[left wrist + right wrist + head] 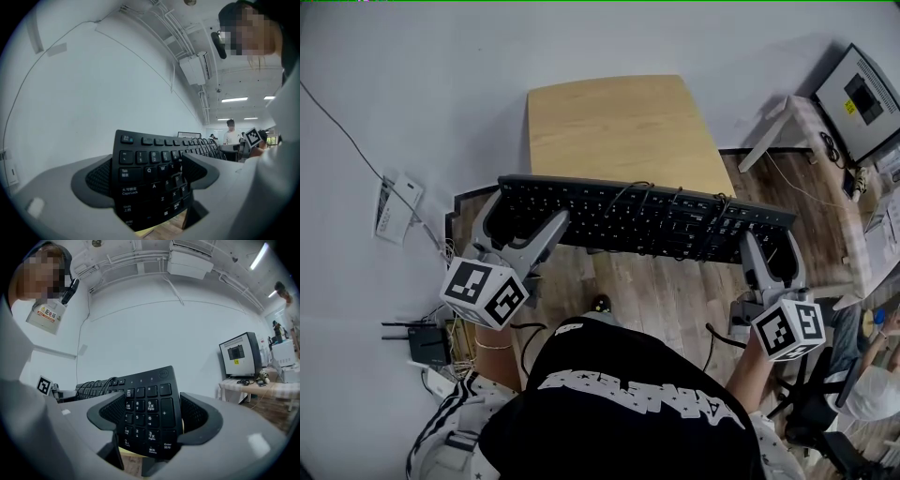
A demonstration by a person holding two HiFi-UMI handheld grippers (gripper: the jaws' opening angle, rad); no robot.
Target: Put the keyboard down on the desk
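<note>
Black full-size plastic keyboard [642, 217]: 1.
Pale rectangular wooden worktop [619, 122]: 1.
Grey two-jaw hand-held tongs: 2, namely left tongs [521, 223] and right tongs [772, 251].
Dark-framed flat monitor [861, 98]: 1.
White side table [806, 117]: 1.
Black router with thin antennas [425, 345]: 1.

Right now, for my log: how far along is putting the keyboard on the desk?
Done: left gripper and right gripper each clamp an end of the keyboard. In hand: it hangs midair at the near edge of the desk. Remaining: lower it onto it, release.
</note>
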